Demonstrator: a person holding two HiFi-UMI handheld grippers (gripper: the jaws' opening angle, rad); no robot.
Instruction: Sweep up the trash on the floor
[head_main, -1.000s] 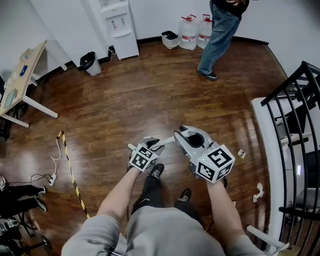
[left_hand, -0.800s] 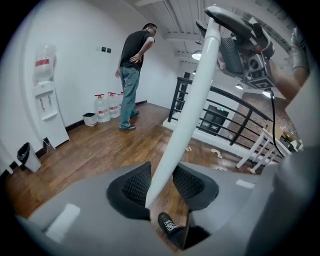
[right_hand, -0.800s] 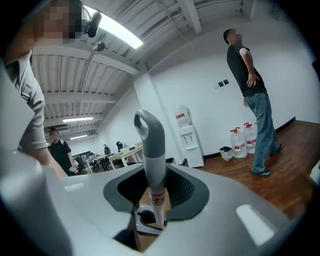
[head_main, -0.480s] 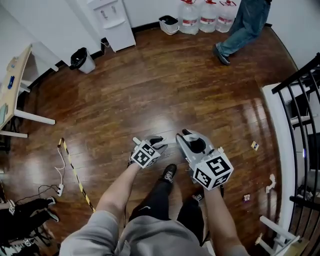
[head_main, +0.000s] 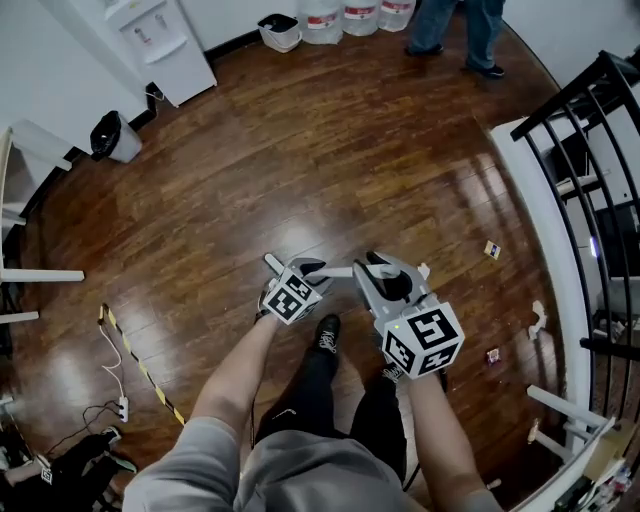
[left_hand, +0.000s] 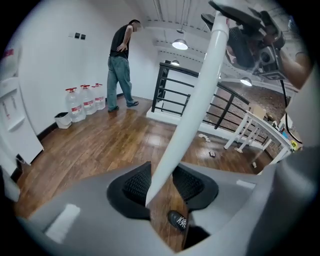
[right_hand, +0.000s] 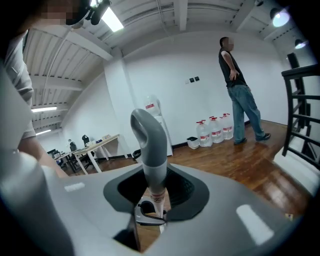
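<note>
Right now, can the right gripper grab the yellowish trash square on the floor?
Probably not: the right gripper is shut on a grey handle, and the trash square lies well off to its side.

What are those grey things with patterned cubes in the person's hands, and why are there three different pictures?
They are pinching tools that a person holds, one in each hand. One picture comes from a camera on the person's head, looking down at the wooden floor. The other two come from cameras riding on each tool. The left hand-held gripper pinches a white pole. The right hand-held gripper pinches a grey handle. Small bits of trash lie on the floor at the right.
</note>
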